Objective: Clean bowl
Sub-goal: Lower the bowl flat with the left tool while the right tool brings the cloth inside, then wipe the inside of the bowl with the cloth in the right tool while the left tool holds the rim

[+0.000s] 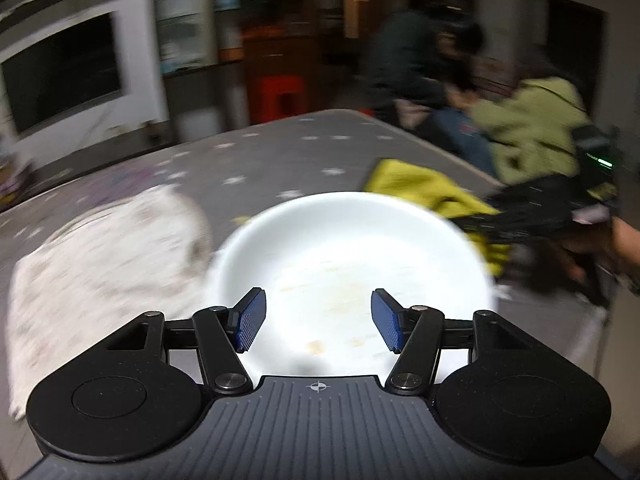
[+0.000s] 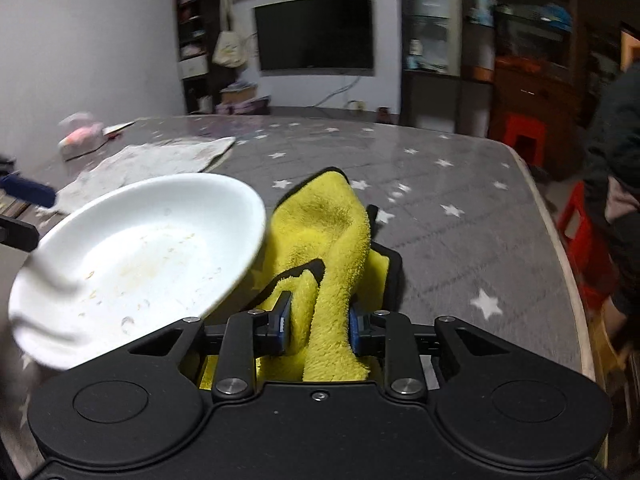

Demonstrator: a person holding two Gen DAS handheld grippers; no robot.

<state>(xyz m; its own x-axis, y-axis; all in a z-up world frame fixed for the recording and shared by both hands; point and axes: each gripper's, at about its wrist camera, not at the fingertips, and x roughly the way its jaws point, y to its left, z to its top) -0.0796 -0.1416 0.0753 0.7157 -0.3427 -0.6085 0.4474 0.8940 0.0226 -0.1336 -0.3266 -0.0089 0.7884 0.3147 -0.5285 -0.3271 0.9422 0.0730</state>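
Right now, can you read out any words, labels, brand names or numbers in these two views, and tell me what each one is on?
No readable text in either view.
Crosshair mark, no letters, on the left gripper body.
Packet with pink on the grey star-patterned table: too blurred to read.
Shelf items beside the dark wall screen: too small and blurred.
White shallow bowl and yellow fleecy cloth: no print visible.

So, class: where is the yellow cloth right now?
The yellow cloth is clamped in the right gripper, just right of the white bowl, above the star-patterned table.

Black grippers point(image 1: 318, 320), ribbed blue pads point(image 1: 251, 320)
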